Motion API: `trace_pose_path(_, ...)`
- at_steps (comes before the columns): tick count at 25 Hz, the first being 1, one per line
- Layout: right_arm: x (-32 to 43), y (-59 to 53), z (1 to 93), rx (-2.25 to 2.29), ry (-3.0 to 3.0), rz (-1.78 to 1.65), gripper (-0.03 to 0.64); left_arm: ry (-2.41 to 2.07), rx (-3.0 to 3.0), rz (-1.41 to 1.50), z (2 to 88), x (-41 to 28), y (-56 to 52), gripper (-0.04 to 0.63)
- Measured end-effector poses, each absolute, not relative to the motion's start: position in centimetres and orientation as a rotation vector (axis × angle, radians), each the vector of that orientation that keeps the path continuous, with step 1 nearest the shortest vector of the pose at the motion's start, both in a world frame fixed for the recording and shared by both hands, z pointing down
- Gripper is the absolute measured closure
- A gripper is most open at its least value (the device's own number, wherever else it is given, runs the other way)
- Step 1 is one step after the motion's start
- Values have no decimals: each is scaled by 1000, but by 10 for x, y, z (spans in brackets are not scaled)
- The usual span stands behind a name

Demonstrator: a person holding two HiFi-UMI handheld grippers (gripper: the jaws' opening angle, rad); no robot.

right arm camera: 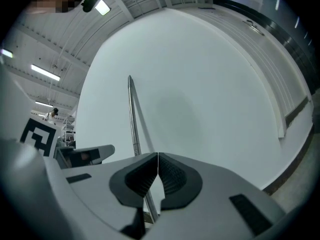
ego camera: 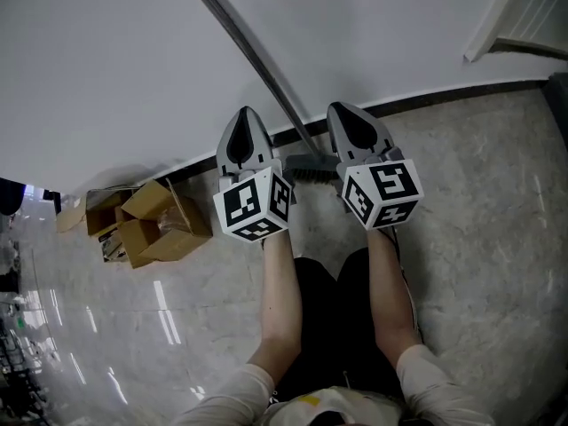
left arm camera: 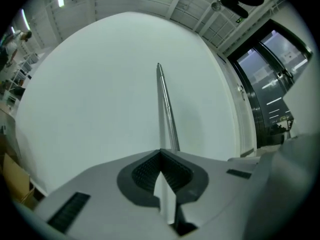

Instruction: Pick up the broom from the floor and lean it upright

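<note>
The broom stands leaning on the white wall. Its metal handle (ego camera: 253,56) runs up to the left from the dark broom head (ego camera: 311,167) on the floor by the baseboard. My left gripper (ego camera: 245,118) is just left of the broom head and my right gripper (ego camera: 346,114) just right of it, both pointing at the wall. Each is shut with nothing between its jaws. In the left gripper view the handle (left arm camera: 167,114) rises beyond the shut left gripper (left arm camera: 161,152). In the right gripper view the handle (right arm camera: 133,119) stands behind the shut right gripper (right arm camera: 157,154), untouched.
Open cardboard boxes (ego camera: 151,220) sit on the shiny floor by the wall at the left. A dark baseboard (ego camera: 461,91) runs along the wall's foot. The person's legs are below the grippers. Glass doors (left arm camera: 272,91) show far right.
</note>
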State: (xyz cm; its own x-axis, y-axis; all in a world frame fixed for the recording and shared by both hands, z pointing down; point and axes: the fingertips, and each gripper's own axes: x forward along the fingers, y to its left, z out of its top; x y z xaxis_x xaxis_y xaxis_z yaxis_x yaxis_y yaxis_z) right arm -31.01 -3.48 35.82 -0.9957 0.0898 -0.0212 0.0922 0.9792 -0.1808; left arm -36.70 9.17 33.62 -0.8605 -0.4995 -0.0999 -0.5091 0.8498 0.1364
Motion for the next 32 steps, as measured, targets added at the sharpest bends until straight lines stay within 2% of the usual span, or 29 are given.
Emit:
trace_pose_path(6, -304, -43, 361, 122, 3136, -295, 603, 2969, -834, 266, 333, -358, 88, 551)
trace_pose_path(12, -271, -17, 361, 182, 3166, -327, 603, 2935, -951, 291, 311, -312, 99, 550)
trace_pose_path(16, -267, 3, 352, 195, 3159, -253, 604, 2956, -939, 321, 309, -319, 105, 551)
trace_pose_path(20, -270, 7, 303, 136, 3202, -303, 604, 3019, -868, 353, 285, -329, 110, 551)
trace_pose_path(23, -246, 21, 244, 196, 3290, -413, 604, 3055, -811, 346, 226, -313, 126, 550)
trace_pose_path(28, -193, 51, 80, 290, 3375, -603, 604, 3001, -800, 318, 46, -246, 167, 551)
trace_pose_path(32, -147, 58, -68, 310, 3447, -500, 604, 3147, -756, 74, -71, -186, 230, 551)
